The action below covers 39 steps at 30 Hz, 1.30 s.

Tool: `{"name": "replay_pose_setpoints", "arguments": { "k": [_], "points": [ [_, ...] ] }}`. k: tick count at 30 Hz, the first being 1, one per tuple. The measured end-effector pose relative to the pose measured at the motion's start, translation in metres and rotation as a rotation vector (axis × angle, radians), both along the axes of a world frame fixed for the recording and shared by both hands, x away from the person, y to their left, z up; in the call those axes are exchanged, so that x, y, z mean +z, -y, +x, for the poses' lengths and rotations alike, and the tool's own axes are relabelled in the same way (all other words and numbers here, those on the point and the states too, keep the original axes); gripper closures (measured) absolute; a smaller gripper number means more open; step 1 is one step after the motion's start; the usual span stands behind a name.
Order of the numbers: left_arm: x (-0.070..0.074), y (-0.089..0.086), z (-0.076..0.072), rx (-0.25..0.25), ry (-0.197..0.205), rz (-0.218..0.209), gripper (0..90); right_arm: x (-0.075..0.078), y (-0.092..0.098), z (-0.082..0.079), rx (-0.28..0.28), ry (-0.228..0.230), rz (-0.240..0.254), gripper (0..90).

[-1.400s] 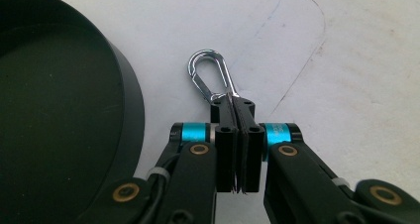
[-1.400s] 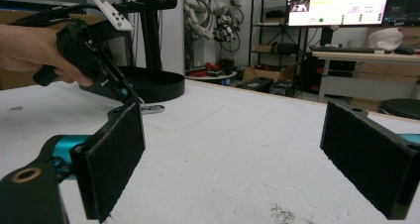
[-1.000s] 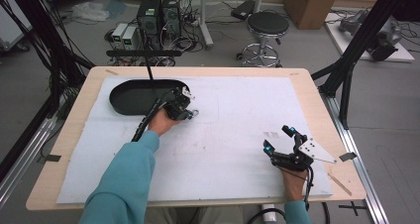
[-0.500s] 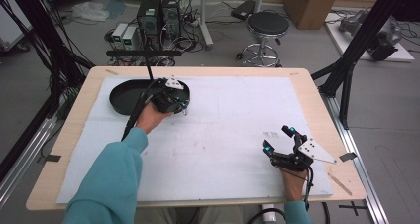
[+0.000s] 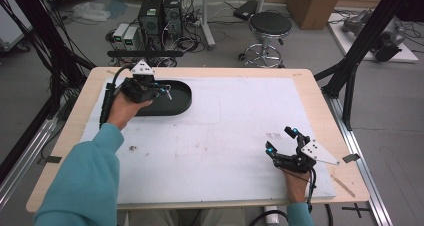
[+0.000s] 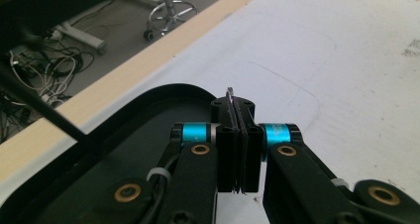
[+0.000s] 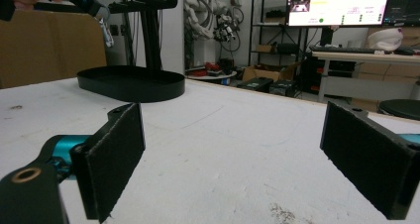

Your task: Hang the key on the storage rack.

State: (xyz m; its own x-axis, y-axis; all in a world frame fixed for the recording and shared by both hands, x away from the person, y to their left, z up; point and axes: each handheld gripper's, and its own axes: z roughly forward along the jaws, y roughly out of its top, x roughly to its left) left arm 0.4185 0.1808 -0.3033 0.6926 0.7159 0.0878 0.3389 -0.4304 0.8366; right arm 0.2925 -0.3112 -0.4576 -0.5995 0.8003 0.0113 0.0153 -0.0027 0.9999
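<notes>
Left gripper (image 5: 167, 92) is pinching a thin metal piece (image 6: 229, 92) above the black tray (image 5: 181, 103). Right gripper (image 5: 281, 141) is resting wide apart on the table (image 5: 225, 131).

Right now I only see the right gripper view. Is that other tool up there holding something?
Observer: Yes. The left tool is shut on a thin silvery piece; its tip pokes out past the pads.
Operator: Is it over the black tray?
Observer: Yes. From above, it hovers over the left part of the tray.
Operator: Where on the table is my tool?
Observer: Your right tool rests on the white sheet, near its front right corner.
</notes>
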Motion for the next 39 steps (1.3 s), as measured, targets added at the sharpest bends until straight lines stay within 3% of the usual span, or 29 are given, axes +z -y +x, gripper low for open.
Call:
{"name": "replay_pose_setpoints", "arguments": {
  "k": [10,19,39],
  "points": [
    [0.017,-0.023,0.002,0.042,0.021,-0.011,88.3,0.0,0.0,0.0,0.0,0.0,0.002,9.5],
    [0.032,-0.031,0.019,0.057,0.022,0.008,88.3,0.0,0.0,0.0,0.0,0.002,0.001,9.5],
    [0.06,-0.029,0.065,0.006,-0.029,0.075,88.3,0.0,0.0,0.0,-0.001,-0.001,0.001,9.5]
  ]
}}
